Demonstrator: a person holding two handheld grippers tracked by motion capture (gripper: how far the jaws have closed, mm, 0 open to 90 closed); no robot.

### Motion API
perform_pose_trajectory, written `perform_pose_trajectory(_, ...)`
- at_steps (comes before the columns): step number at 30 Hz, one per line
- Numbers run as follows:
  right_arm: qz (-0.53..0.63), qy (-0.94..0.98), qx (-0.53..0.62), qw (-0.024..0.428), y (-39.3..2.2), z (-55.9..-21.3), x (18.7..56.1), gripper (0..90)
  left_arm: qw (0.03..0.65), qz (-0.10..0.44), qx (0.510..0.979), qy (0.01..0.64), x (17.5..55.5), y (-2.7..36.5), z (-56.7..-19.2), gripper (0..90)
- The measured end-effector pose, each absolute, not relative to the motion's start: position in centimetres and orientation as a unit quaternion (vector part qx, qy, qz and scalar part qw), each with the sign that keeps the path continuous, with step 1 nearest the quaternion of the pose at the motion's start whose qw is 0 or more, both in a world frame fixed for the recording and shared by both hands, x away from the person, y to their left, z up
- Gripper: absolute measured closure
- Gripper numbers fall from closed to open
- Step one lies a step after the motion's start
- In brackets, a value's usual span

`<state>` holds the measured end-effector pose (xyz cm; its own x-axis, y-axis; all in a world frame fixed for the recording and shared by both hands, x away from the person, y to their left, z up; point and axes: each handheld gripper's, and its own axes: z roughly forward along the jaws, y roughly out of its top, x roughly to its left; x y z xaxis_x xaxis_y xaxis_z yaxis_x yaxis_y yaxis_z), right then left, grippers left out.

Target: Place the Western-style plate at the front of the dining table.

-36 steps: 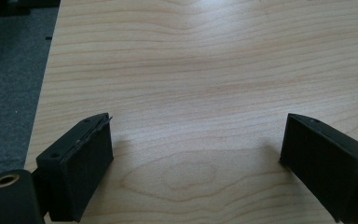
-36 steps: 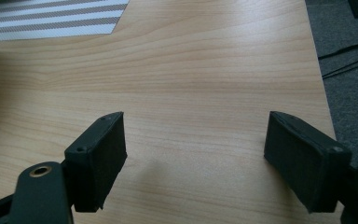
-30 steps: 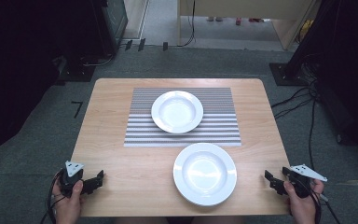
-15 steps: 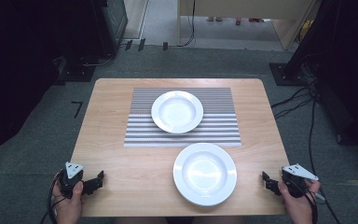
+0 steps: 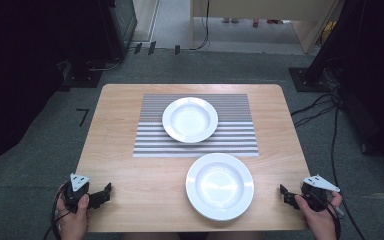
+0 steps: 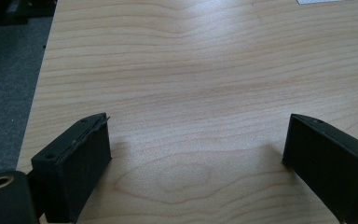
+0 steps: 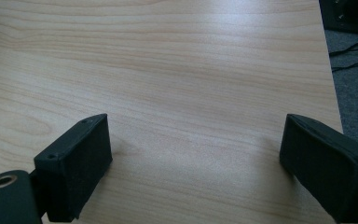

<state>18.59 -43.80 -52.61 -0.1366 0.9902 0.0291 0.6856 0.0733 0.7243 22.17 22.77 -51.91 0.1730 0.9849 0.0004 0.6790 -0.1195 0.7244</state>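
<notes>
Two white plates are on the wooden table [image 5: 120, 150]. One plate [image 5: 190, 119] rests on a striped placemat [image 5: 150, 135] in the middle; the other plate [image 5: 220, 185] lies on bare wood nearer the front. My left gripper [image 5: 106, 191] sits at the front left corner, open, with only wood between its jaws [image 6: 196, 149]. My right gripper [image 5: 283, 192] is at the front right edge; its jaws have just been opening and stand open over bare wood [image 7: 196, 144]. Each gripper is held by a hand.
Grey carpet surrounds the table. Black cables [image 5: 325, 107] trail on the floor at the right, beside dark equipment [image 5: 370, 75]. More dark furniture stands at the back left. The table's right edge [image 7: 328, 88] is close to my right gripper.
The right gripper has shifted slightly inward along the front edge and its jaws have parted wider. The left gripper and both plates have stayed put.
</notes>
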Motion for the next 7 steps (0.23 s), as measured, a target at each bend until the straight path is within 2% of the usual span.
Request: perform_pose_trajectory(7,0.305,0.688,0.61,0.249,-43.82,-52.61,18.62,7.9,0.301,0.254,0.704,0.591,22.18,22.77,-51.9,7.4)
